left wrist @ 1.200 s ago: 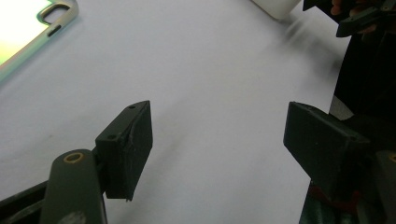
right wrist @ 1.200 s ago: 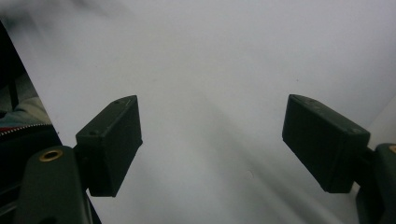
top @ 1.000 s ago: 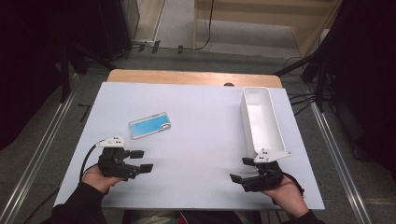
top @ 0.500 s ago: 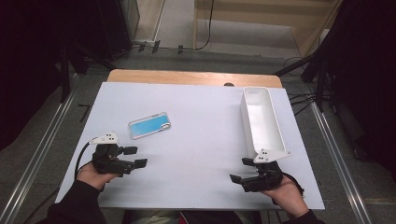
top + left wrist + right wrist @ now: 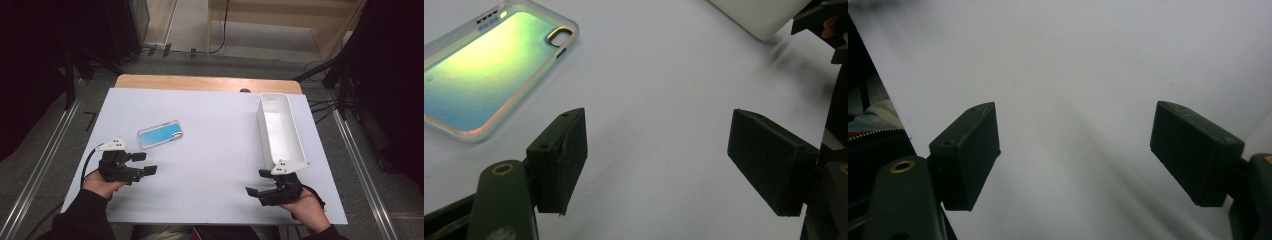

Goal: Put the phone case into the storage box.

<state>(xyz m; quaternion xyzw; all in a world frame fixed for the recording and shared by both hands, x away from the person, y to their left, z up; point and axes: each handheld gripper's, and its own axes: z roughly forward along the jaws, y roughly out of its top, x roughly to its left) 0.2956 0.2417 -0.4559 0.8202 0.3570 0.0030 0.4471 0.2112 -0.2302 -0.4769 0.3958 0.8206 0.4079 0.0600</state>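
A: From where I sit, the left gripper (image 5: 142, 163) hangs low over the white table (image 5: 210, 150) at the near left, jaws apart with nothing between them. The phone case (image 5: 159, 134) lies flat just beyond it, slightly to its right, untouched. The right gripper (image 5: 260, 188) rests at the near right, jaws likewise spread over bare table, just at the near end of the long white bin (image 5: 280, 127).

B: Risks from this position?

A: My judgement: the case is thin and lies flush on the surface, so the jaws could skate over its rim or push it across the table instead of seizing it. A steep approach might drive a pad into the tabletop. If the case is bound for the bin, a grip on one corner could let it swing and catch the bin's wall.

B: Any legible writing?

A: In the left gripper view the phone case (image 5: 489, 65) shows small dark marks near its far edge; too small to read. No brand is discernible.
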